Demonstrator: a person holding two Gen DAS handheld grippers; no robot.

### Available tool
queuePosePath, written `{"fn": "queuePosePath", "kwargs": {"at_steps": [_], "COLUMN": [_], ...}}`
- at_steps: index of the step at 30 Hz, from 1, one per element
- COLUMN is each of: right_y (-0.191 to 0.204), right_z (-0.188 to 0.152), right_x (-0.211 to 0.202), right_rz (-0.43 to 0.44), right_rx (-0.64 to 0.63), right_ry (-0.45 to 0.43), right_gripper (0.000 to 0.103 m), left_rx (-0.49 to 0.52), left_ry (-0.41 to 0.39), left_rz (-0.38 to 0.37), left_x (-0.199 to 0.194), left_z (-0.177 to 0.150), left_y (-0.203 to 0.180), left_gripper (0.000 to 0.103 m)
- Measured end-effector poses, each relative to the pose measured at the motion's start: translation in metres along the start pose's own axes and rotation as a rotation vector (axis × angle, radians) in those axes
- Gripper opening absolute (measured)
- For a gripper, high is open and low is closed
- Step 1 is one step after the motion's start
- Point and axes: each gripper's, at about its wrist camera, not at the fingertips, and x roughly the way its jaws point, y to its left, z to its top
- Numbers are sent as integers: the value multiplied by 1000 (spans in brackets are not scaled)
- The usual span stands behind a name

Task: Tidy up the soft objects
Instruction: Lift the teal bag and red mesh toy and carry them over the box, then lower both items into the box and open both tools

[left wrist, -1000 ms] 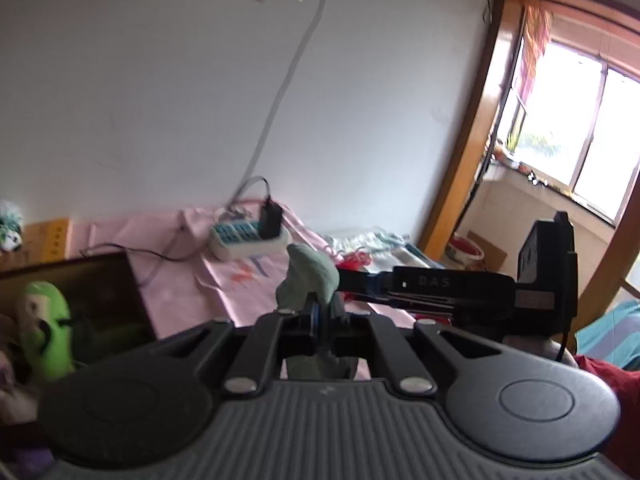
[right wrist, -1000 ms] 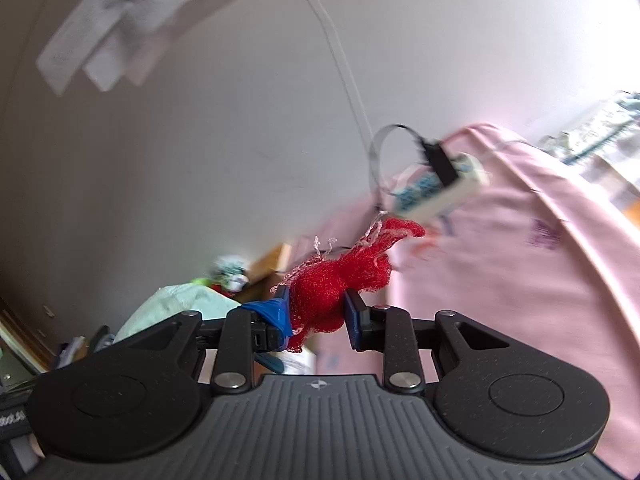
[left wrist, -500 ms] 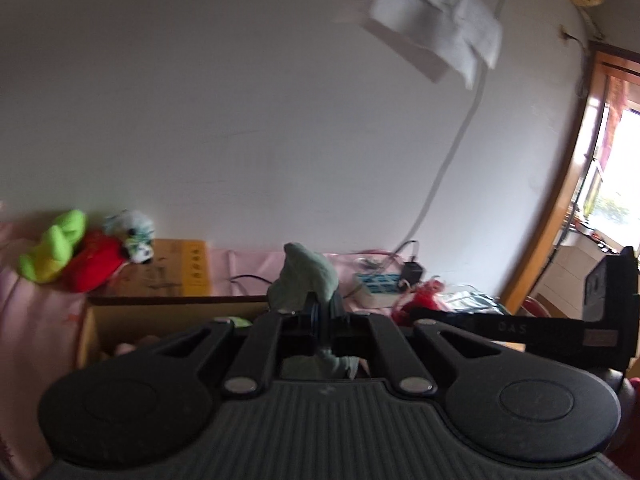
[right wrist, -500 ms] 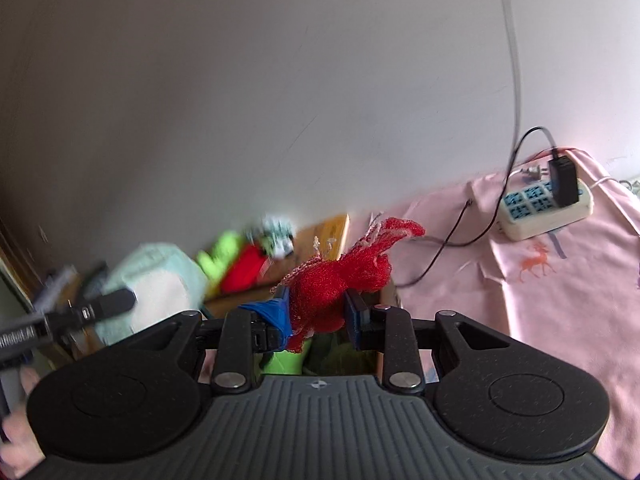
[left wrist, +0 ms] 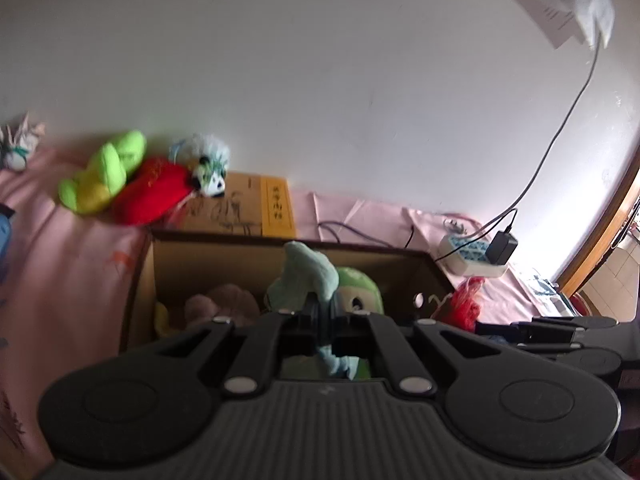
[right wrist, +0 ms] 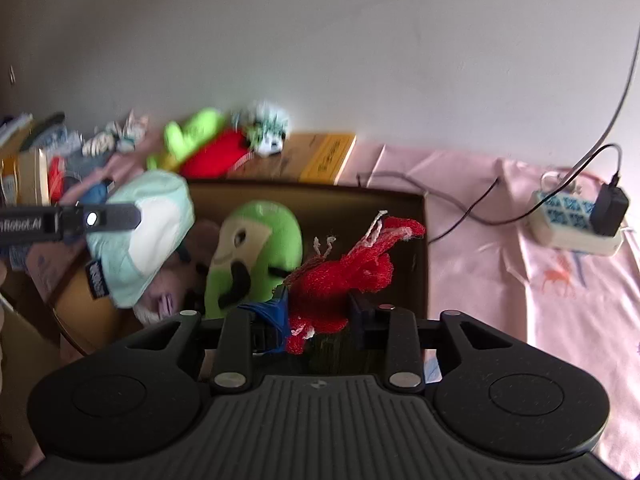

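You are at the drop-off, both toys over the cardboard box (right wrist: 416, 216). Your left gripper (left wrist: 322, 316) has its fingers pinching the pale green toy (left wrist: 306, 276). Your right gripper (right wrist: 318, 316) is opening, the red knitted toy (right wrist: 344, 280) between its fingers. Next, let both fall inside.

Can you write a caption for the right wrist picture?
Right gripper opening around a red soft toy above the cardboard box.

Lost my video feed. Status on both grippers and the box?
Left gripper shut on mint plush. Right gripper opening, red knit toy between jaws. Both over cardboard box. Green plush already inside.
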Motion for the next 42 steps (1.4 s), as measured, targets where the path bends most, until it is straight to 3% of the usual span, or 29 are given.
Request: {"fn": "queuePosePath", "kwargs": {"at_steps": [7, 10, 15, 16, 17, 18, 20, 25, 27, 28, 30, 34, 42], "right_y": [5, -1, -2, -3, -4, -5, -8, -9, -13, -11, 3, 0, 29], "right_z": [-3, -3, -4, -3, -3, -3, -4, -5, -6, -5, -5, -4, -10], "right_x": [16, 24, 12, 9, 5, 1, -2, 3, 2, 4, 0, -14, -48], "right_rz": [3, 45, 88, 103, 115, 120, 120, 55, 113, 99, -32, 48, -54], "right_rx": [-3, 34, 55, 68, 80, 92, 120, 130, 179, 171, 50, 132, 50], "right_ry": [98, 172, 156, 149, 142, 134, 122, 140, 144, 152, 106, 66, -70], "right_gripper": [17, 16, 17, 17, 17, 17, 18, 22, 19, 19, 22, 20, 20], "left_rx": [-5, 1, 2, 2, 1, -1, -10, 56, 57, 53, 41, 48, 81], "left_ry": [65, 107, 152, 153, 152, 150, 141, 106, 107, 103, 96, 93, 118], "left_rz": [-9, -16, -17, -16, -13, -18, -34, 21, 31, 34, 44, 95, 242], "left_x": [26, 39, 50, 49, 47, 45, 38, 20, 15, 12, 5, -8, -26], "left_z": [-6, -11, -20, -21, -21, -21, -21, -22, -23, -23, -23, -22, -19], "left_y": [4, 4, 6, 7, 8, 8, 7, -8, -8, -7, -4, -4, -22], "left_gripper": [3, 3, 6, 16, 36, 43, 67, 68, 68, 68, 68, 68, 71]}}
